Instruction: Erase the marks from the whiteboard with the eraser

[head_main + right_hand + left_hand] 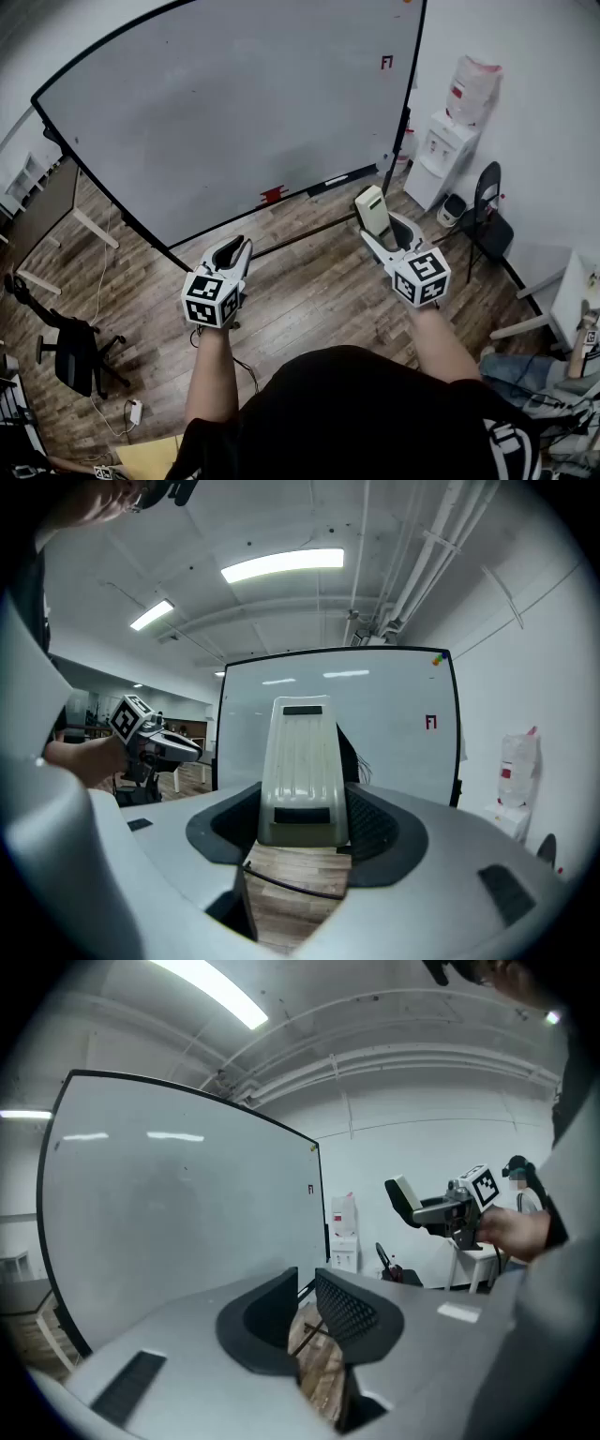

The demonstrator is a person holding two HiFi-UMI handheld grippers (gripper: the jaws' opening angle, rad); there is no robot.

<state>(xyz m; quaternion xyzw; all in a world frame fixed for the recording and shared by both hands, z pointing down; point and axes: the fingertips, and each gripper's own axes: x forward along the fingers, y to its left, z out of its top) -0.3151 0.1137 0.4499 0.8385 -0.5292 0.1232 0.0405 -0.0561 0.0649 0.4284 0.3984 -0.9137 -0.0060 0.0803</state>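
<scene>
Our right gripper (384,234) clamps the pale eraser (372,208) upright between its jaws, held apart from the whiteboard (234,112), which bears a red mark (386,63) at its far right. Our left gripper (234,251) hangs alongside, jaws narrowly parted, empty.

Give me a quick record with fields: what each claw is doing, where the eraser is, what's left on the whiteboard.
right claw: shut on the eraser
left claw: nearly closed, narrow gap, nothing between
eraser: pointing toward the board, not touching it
whiteboard: mostly clean
marks left: small red mark near the upper right corner
</scene>
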